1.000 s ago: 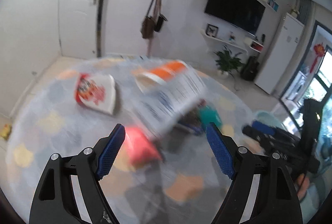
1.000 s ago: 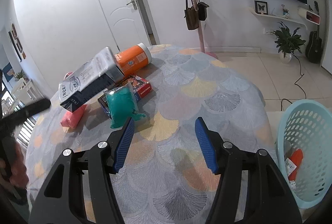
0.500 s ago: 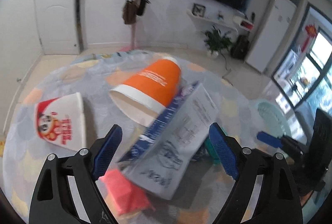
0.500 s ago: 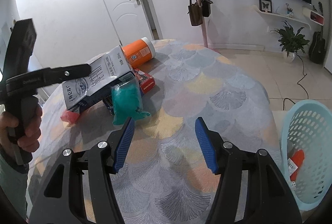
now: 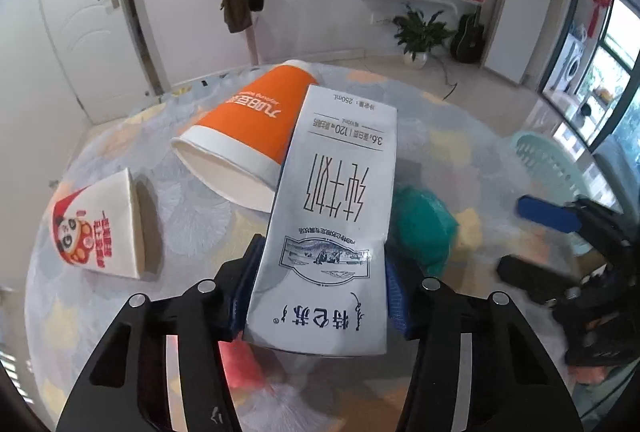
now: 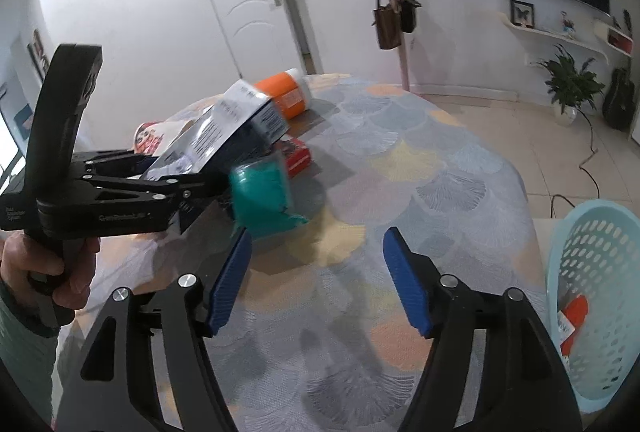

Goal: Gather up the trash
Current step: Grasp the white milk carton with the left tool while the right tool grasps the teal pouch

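**Left wrist view: milk carton clamped, right claw idle**

Left wrist camera shows the left gripper [image 5: 316, 292] pointing toward 12 o'clock over the table [image 5: 436, 120], its blue pads pressed on both sides of a grey-white milk carton [image 5: 336, 208]. The carton's print reads upside down: "250mL", "3.6", "120" and large Chinese characters. At 11 o'clock an orange paper cup [image 5: 244, 136] lies on its side with white Chinese lettering; at 9 o'clock lies a white cup [image 5: 96, 228] with a red panda picture. A teal bag [image 5: 420, 228] sits at 3 o'clock beside the carton.

From the right wrist camera, a hand [image 6: 48, 264] grips the left tool's handle at 9 o'clock, carton raised above the table. The right gripper [image 6: 316, 280] hangs wide apart, holding nothing. A light-blue basket [image 6: 596, 296] stands at 3 o'clock.
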Action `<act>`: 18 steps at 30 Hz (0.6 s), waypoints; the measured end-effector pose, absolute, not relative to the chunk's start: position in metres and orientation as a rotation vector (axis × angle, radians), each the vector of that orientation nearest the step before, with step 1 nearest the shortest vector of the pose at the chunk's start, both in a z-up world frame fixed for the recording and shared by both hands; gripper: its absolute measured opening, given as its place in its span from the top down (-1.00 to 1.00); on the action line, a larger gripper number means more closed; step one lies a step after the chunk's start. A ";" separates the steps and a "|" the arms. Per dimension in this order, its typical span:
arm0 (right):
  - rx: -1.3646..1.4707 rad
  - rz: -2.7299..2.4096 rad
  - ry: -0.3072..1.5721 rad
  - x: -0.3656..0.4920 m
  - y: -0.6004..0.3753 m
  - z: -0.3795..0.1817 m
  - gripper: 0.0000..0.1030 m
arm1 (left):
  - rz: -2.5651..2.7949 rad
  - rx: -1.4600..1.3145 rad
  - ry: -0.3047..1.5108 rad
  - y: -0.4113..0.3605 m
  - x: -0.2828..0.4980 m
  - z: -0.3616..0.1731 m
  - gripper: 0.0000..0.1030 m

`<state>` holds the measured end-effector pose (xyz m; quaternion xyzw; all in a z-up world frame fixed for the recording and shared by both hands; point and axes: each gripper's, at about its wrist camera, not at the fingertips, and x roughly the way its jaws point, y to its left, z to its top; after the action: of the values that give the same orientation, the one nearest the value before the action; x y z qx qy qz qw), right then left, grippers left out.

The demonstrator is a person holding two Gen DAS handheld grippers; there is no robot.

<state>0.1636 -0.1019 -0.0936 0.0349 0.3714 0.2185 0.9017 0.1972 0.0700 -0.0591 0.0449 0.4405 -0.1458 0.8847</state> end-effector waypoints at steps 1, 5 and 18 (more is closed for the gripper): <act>0.047 0.456 0.767 0.164 -0.097 -0.091 -0.26 | -0.310 0.072 0.908 0.073 0.194 -0.057 0.00; -0.018 0.470 0.794 0.174 -0.075 -0.083 -0.26 | -0.304 -0.010 0.840 0.089 0.176 -0.037 0.00; 0.017 0.537 0.917 0.207 -0.055 -0.109 -0.26 | -0.279 -0.102 0.762 0.109 0.149 -0.015 0.00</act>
<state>0.2065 -0.0552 -0.1089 0.0082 0.4372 0.2559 0.8621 0.1486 0.1088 -0.0155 -0.0494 0.3703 -0.1355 0.9176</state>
